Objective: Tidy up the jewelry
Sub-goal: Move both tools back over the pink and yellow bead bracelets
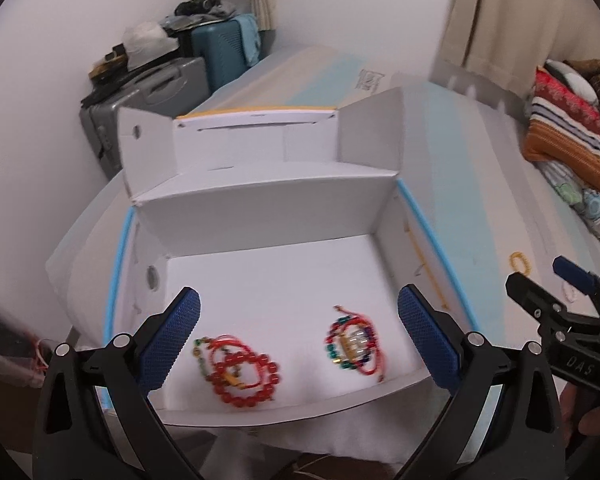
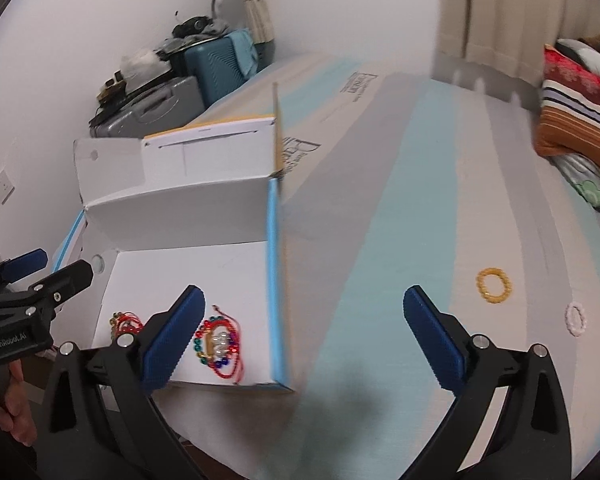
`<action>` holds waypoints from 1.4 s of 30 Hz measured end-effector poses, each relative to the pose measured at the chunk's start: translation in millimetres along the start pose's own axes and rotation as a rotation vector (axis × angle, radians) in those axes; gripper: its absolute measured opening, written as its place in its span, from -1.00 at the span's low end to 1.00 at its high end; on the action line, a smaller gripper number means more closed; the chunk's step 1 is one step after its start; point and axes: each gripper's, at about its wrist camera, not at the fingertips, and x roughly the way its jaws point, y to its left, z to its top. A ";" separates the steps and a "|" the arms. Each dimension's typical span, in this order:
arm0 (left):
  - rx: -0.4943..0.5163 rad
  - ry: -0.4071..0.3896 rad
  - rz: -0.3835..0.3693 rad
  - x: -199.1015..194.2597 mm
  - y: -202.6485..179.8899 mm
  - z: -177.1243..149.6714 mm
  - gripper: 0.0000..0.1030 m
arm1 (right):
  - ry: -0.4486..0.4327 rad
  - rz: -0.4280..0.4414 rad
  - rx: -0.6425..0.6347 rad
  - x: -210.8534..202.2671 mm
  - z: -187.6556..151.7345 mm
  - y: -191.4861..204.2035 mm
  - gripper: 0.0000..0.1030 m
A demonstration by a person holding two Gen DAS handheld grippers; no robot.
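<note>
An open white cardboard box sits on the bed. Inside lie a red bead bracelet and a multicoloured bead bracelet. A yellow bead bracelet and a white-pink bracelet lie on the bed to the right of the box. My left gripper is open and empty above the box's front part. My right gripper is open and empty over the box's right wall and the bed; it also shows in the left wrist view.
The bed cover is striped grey and light blue. Folded blankets and pillows are stacked at the far right. Suitcases with clutter stand against the wall behind the box. The box's lid flaps stand upright at its back.
</note>
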 end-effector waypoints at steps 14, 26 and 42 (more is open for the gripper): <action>0.099 -0.008 -0.131 1.2 -99.3 5.1 0.89 | -0.015 -0.111 0.113 -41.2 -25.0 -100.1 0.86; 0.200 -0.015 -0.284 26.5 -195.7 -4.5 0.89 | 0.005 -0.251 0.199 -65.0 -61.1 -206.6 0.86; 0.288 0.060 -0.328 134.8 -321.6 -8.0 0.89 | 0.089 -0.370 0.326 -20.8 -101.7 -364.5 0.85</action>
